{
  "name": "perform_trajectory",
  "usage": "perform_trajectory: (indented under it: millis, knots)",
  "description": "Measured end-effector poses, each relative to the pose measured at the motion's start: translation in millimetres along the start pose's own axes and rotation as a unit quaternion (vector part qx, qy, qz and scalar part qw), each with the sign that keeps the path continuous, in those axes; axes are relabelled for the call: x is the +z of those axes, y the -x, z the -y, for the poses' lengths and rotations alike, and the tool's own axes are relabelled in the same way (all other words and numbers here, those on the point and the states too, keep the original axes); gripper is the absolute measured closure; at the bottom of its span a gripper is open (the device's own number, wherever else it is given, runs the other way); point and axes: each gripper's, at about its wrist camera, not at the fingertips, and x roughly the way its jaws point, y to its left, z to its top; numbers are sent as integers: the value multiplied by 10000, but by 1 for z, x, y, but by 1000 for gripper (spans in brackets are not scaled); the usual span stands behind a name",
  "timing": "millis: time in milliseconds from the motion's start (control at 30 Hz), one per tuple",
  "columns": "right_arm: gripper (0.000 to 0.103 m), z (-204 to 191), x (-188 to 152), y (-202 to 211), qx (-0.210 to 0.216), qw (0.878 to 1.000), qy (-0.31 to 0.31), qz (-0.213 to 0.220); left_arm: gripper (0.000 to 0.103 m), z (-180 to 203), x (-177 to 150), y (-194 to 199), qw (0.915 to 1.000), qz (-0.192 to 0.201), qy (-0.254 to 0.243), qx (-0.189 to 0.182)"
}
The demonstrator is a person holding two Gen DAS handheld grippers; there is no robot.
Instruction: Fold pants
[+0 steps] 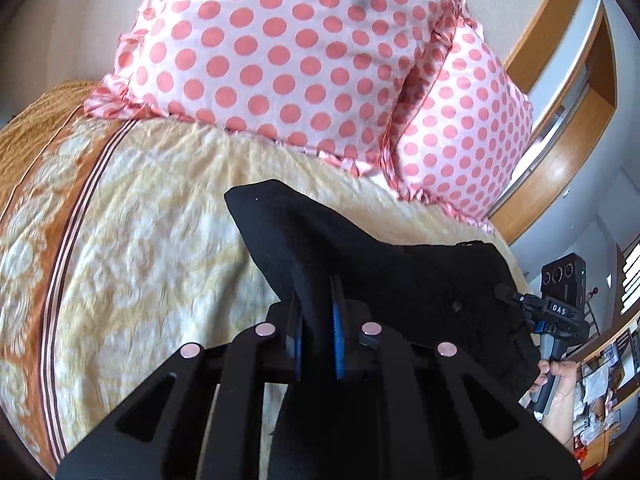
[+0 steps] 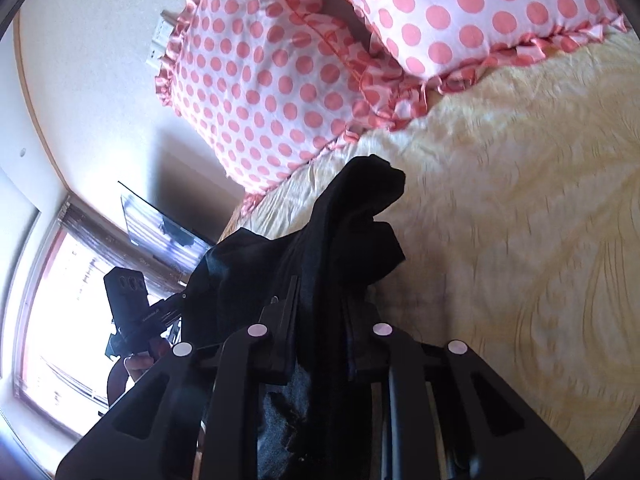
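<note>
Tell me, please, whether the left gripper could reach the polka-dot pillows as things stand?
Probably not yet. The left gripper is shut on the black pants, so it is occupied, though the bedspread between it and the polka-dot pillows looks bare.

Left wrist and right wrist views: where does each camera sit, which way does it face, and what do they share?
Left wrist: on the left gripper, facing the polka-dot pillows on the cream bedspread; it is shut on the black pants; the right hand shows.
Right wrist: on the right gripper, facing the same pillows, shut on the pants; the left gripper is at lower left.
Shared: pants, pillows, bedspread.
</note>
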Motion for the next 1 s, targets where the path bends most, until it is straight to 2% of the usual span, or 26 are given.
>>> perform_trajectory:
  millis: [100,167,267,367,433,467,500,533,567,633,700,733,800,900,933,1000]
  knots:
    - [87,6,25,-8,-43,9996,-108,242,93,0,24,-12,9998,190,51,98]
    - [87,12,37,-18,-315,9992,-73,222,93,-2,34,-25,9994,184,74,273]
    - [87,26,36,-34,-788,9967,-171,-6,92,-14,33,-50,9977,-119,196,638]
    - [87,29,33,-31,-852,9962,-154,-13,91,-26,23,-60,9969,-262,352,651]
    - [83,24,31,-29,-1119,9937,-22,-56,84,-27,20,-59,9966,-287,389,666]
    - [77,20,31,-28,-1254,9921,43,-79,77,-26,19,-56,9964,-281,408,692]
    - [73,15,29,-26,-1453,9892,143,-101,63,-26,19,-50,9963,-241,399,728]
    - [70,5,27,-20,-1699,9848,352,-51,55,-24,20,-43,9960,-159,360,808]
    - [70,-4,23,-13,-1852,9813,529,37,45,-20,18,-29,9945,75,249,1011]
    - [66,-24,14,1,-2152,9717,942,261,35,-10,14,-3,9920,418,-10,1195]
    - [54,-46,-2,10,-2166,9658,1371,387,18,9,0,22,9916,565,-321,1122]
    - [50,-60,-16,11,-2092,9639,1605,368,14,22,-13,31,9919,521,-471,1062]
    - [50,-77,-35,6,-2068,9590,1916,291,9,40,-34,37,9926,394,-636,953]
    - [50,-95,-70,-10,-2460,9378,2444,173,8,64,-73,28,9921,68,-862,907]
    - [50,-97,-81,-21,-2814,9219,2661,70,8,68,-83,21,9908,-20,-926,992]
    - [50,-97,-95,-35,-3268,8987,2923,-34,8,70,-96,6,9857,-69,-1063,1306]
